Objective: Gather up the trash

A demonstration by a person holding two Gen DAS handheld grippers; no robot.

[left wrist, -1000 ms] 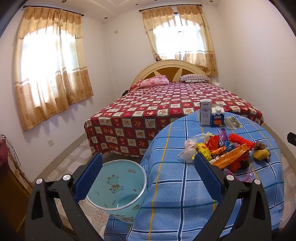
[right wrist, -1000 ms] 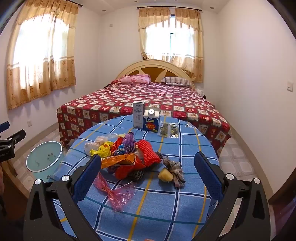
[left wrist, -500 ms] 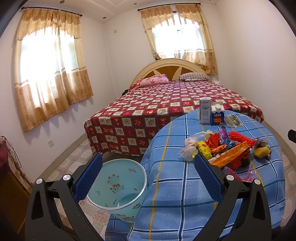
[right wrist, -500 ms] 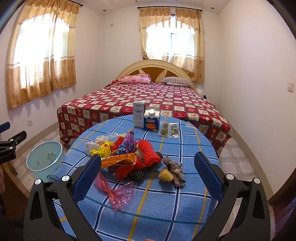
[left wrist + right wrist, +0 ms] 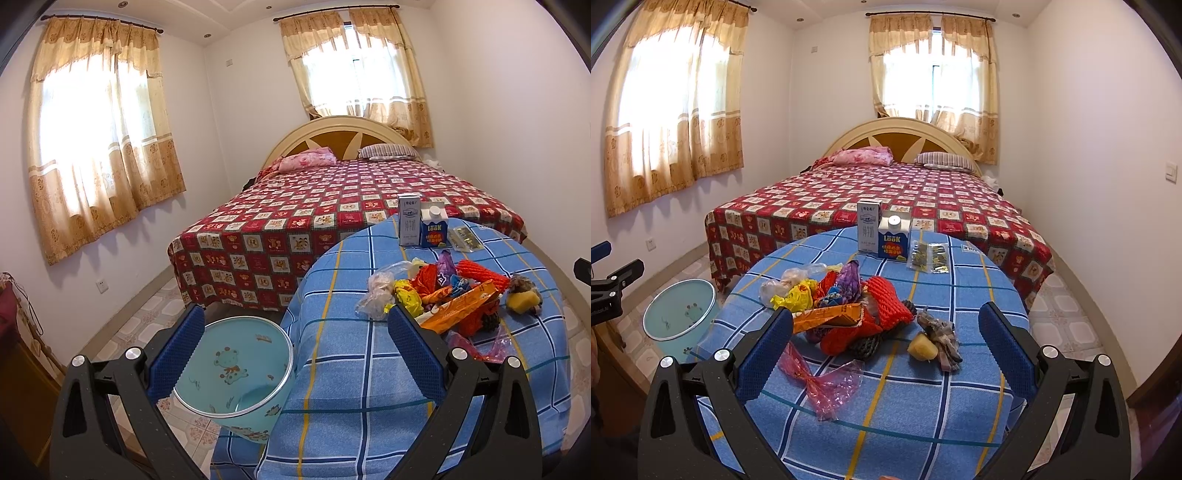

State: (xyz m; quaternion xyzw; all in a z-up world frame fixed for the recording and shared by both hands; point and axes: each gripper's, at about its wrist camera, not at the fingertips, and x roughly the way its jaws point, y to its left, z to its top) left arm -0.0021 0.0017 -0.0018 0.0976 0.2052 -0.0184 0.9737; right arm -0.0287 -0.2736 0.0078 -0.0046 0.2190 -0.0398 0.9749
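pale blue bin (image 5: pixel 236 369), nothing visible inside

Sunlit white-walled bedroom, checkered bed (image 5: pixel 351 206)

2 cartons (image 5: pixel 882 232), 1 bin (image 5: pixel 679 314), 1 trash pile (image 5: pixel 849 306), 1 table (image 5: pixel 923 417), 1 bed (image 5: pixel 886 192), 2 pillows (image 5: pixel 864 156)

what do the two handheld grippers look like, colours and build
Both look alike. The left gripper and the right gripper each have two matte black, angular arms with teardrop cut-outs and round silver bolt heads. The jaws carry rectangular blue pads with a fine knobbly grid texture. No cables or sleeves show; white lettering on the left gripper's body is too small to read.
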